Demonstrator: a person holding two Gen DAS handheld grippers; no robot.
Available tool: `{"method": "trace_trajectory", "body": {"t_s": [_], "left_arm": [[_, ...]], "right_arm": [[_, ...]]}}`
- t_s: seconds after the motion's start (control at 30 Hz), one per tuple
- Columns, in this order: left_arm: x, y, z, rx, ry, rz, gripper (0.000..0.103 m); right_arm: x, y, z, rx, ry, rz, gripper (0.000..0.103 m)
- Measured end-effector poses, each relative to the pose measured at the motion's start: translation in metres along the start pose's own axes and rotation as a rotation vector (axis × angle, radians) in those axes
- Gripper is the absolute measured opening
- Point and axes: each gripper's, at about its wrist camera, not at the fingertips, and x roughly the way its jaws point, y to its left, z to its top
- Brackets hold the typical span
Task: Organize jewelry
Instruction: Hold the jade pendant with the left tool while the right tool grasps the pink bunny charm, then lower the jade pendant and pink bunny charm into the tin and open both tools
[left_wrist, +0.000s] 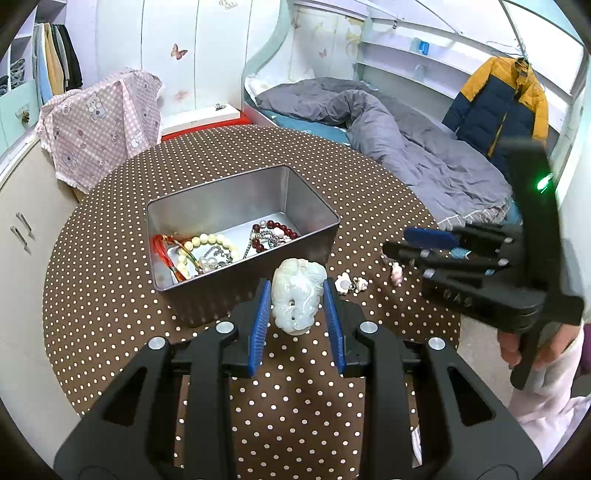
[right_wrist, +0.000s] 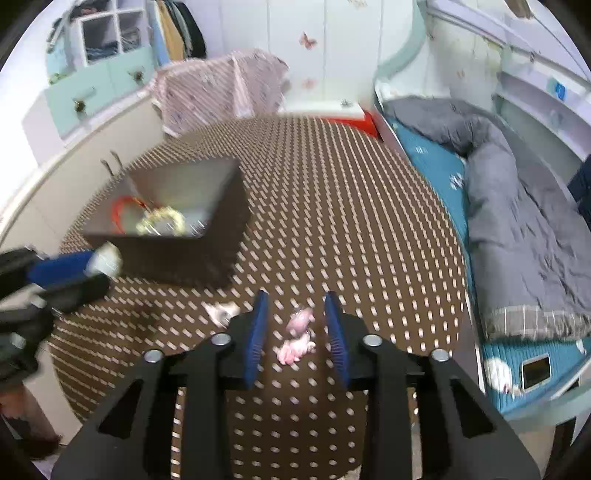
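The left hand-held gripper (left_wrist: 297, 295) angled downward with its pads clamped; the right hand-held gripper (right_wrist: 297, 299) pointed down, jaws apart, gripping nothing.

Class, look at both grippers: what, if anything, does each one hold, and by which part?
The left gripper clamps the white jade pendant by its two sides. The right gripper holds nothing; the pink charm lies between its fingers.

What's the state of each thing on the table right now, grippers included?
Left gripper: shut on the white jade pendant, held above the tablecloth.
Right gripper: open around the pink charm, pads not touching it.
Metal tin: open, no lid, holding bracelets and beads.
Pale flower earrings: loose on the table, outside the tin.
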Motion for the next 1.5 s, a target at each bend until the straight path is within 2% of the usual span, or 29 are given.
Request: {"method": "trace_trajectory", "body": {"t_s": [0.1, 0.17, 0.2, 0.23, 0.4, 0.73, 0.93, 1.23, 1.5], "left_arm": [[0.002, -0.001, 0.0, -0.001, 0.005, -0.009, 0.028], [0.004, -0.002, -0.001, -0.001, 0.008, -0.008, 0.028], [0.004, -0.003, -0.001, -0.001, 0.01, -0.007, 0.028], [0.004, -0.003, -0.001, -0.001, 0.012, -0.006, 0.028], [0.0, -0.001, -0.001, -0.008, 0.003, 0.001, 0.028], [-0.015, 0.006, 0.007, -0.02, -0.047, 0.025, 0.028], [-0.028, 0.016, 0.017, -0.031, -0.097, 0.073, 0.028], [-0.013, 0.035, 0.028, -0.08, -0.084, 0.135, 0.028], [0.012, 0.044, 0.034, -0.108, -0.025, 0.141, 0.029]], "right_arm": [[0.018, 0.0, -0.009, -0.013, 0.057, -0.021, 0.034], [0.022, 0.004, -0.012, -0.034, 0.043, -0.041, 0.034], [0.023, 0.007, -0.012, -0.043, 0.043, -0.048, 0.031], [0.024, 0.007, -0.011, -0.041, 0.043, -0.035, 0.017], [0.021, 0.01, -0.005, -0.047, 0.037, -0.037, 0.014], [-0.028, 0.024, 0.03, -0.088, -0.127, 0.0, 0.014], [-0.045, 0.042, 0.054, -0.132, -0.207, 0.046, 0.014], [-0.02, 0.065, 0.071, -0.155, -0.162, 0.124, 0.014], [0.004, 0.066, 0.081, -0.121, -0.087, 0.173, 0.016]]}}
